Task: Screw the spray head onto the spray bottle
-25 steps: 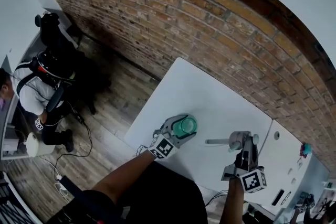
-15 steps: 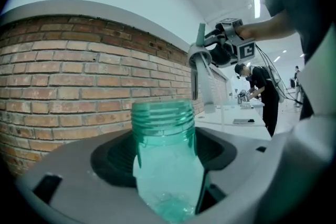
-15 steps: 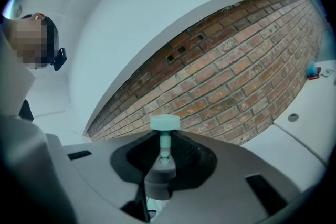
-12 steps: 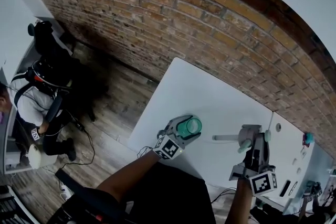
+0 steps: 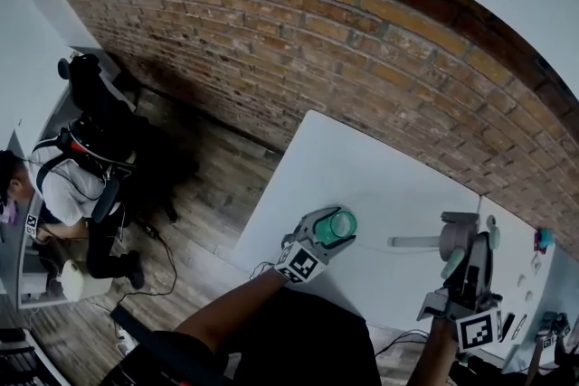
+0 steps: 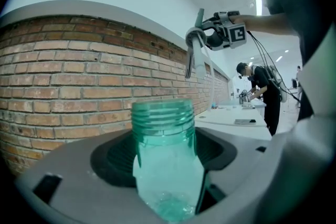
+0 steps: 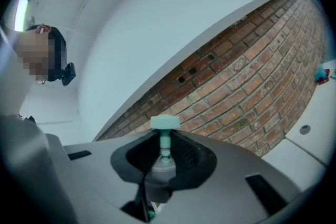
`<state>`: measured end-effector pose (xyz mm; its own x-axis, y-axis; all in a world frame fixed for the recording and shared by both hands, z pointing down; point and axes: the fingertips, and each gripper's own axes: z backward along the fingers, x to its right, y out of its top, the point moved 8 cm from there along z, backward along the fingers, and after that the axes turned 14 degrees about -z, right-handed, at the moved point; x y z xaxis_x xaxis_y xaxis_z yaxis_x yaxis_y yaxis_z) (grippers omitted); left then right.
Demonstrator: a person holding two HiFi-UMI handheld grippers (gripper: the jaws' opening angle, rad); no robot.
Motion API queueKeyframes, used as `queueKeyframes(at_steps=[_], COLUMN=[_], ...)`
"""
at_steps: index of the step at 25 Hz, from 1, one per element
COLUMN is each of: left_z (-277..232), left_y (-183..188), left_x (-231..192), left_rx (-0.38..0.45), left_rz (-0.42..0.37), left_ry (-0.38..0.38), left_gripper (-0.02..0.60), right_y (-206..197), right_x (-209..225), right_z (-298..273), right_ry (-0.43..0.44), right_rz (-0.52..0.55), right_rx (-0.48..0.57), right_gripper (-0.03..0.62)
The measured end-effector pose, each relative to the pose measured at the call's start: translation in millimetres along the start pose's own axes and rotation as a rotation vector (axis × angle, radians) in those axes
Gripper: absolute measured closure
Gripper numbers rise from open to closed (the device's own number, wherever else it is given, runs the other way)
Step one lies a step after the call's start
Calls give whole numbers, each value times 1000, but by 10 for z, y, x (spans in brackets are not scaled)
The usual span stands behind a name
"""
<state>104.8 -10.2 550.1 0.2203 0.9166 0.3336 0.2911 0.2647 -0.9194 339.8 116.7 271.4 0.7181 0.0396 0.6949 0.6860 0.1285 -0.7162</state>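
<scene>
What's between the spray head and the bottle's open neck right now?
Nothing visible. The grey plastic spray head sits in the right hand-held gripper, apart from the translucent green plastic bottle in the left hand-held gripper; only open air separates them.

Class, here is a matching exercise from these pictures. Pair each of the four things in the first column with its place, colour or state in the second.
1 spray bottle
2 spray head
3 table
4 wall

A bare brick
B white top
C gripped in the right tongs, up in the air
D gripped in the left tongs, threaded neck uncapped

Pairs: 1-D, 2-C, 3-B, 4-A
</scene>
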Motion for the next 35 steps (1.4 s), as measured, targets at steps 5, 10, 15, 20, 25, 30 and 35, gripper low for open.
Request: queueKeyframes(at_steps=[5,10,15,20,25,30,35], left_z=[-39,-31,-16,-30,-13,-20,-19], left_y=[14,7,-1,3,-4,-11,-15], left_x=[4,11,7,27,23,19,19], left_rx=[7,10,14,19,18,21,21], left_rz=[-2,-8,-9,-7,-13,-6,-8], left_ry=[-4,0,-1,-10,-14,-17,-23], left_gripper=[259,259,259,259,259,259,259], right_y=[81,51,-5,-56,-133,-200,-286], right_x=[-142,-243,-341,-360,-365,-388,-409], right_z=[-120,-182,-290,-358,-391,-447,-482], right_ry=[52,57,90,77,52,63,49], right_rz=[21,67,10,26,4,21,67], right_rx=[7,9,8,-7,-14,-26,-47], right_gripper=[528,528,528,528,528,528,528])
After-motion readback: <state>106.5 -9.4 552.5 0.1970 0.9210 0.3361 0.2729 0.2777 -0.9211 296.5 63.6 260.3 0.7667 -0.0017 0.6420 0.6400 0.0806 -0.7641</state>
